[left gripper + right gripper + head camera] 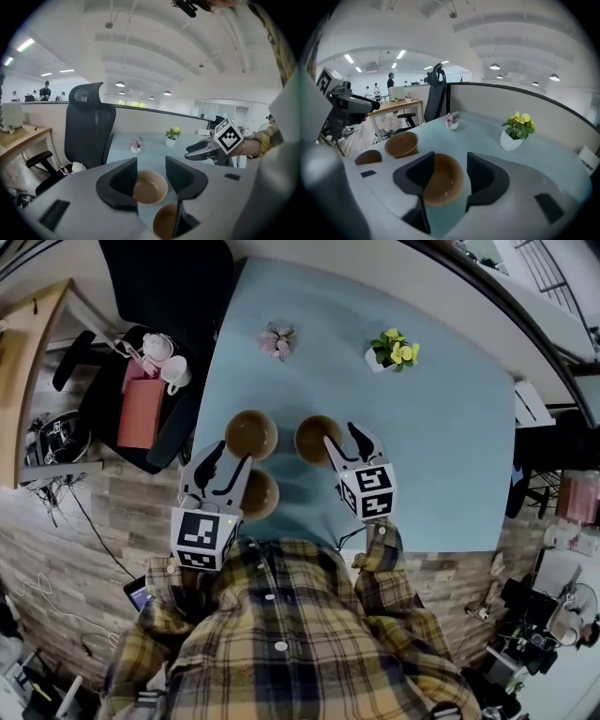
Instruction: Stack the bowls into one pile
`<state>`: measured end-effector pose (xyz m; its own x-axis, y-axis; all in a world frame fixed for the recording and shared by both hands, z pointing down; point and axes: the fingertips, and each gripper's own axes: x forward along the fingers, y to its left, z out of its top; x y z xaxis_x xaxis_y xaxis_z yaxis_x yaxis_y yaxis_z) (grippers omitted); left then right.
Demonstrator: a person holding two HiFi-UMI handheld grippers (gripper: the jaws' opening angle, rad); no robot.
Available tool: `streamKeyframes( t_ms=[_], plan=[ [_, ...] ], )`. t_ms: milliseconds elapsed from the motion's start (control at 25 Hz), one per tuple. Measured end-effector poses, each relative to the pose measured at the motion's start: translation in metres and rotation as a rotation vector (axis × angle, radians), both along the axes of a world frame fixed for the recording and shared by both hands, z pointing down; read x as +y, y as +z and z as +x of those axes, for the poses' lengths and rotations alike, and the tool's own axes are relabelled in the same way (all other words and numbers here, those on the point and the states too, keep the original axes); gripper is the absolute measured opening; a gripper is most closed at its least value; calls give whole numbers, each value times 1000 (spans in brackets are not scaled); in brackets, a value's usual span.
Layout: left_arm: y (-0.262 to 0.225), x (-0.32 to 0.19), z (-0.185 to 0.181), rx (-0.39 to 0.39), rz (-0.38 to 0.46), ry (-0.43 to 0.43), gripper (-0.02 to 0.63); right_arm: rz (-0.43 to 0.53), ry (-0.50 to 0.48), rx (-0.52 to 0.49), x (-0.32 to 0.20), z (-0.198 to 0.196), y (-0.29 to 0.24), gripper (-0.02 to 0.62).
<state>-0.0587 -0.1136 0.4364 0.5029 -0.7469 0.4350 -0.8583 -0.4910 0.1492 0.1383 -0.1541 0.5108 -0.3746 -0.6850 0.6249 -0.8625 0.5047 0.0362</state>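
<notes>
Three brown bowls stand on the light blue table (441, 446). The far left bowl (251, 434) (150, 186) shows ahead between the jaws of my left gripper (225, 463) (151, 171), which is open and holds nothing. The near bowl (261, 495) (165, 221) sits just right of that gripper, its rim under the right jaw. My right gripper (345, 441) (451, 166) hangs open over the right bowl (315, 439) (443, 180); the bowl lies between its jaws and the pads do not press on it.
At the back of the table stand a white pot of yellow flowers (394, 351) and a small pink flower pot (278, 341). A black office chair (164, 296) stands off the table's left edge, with a pink box (141, 412) and white cups on it.
</notes>
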Motion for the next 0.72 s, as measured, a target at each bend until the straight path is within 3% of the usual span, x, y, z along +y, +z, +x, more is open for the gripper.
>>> streamKeyframes(
  t_ms=[280,720],
  plan=[
    [12,-12,-9,-8,-20,-30,173,-77,65,13,-18,18,37,201],
    [22,-20,-10,-15,-43,-38,166,-210,89,-26,-18,17,76,199]
  ],
)
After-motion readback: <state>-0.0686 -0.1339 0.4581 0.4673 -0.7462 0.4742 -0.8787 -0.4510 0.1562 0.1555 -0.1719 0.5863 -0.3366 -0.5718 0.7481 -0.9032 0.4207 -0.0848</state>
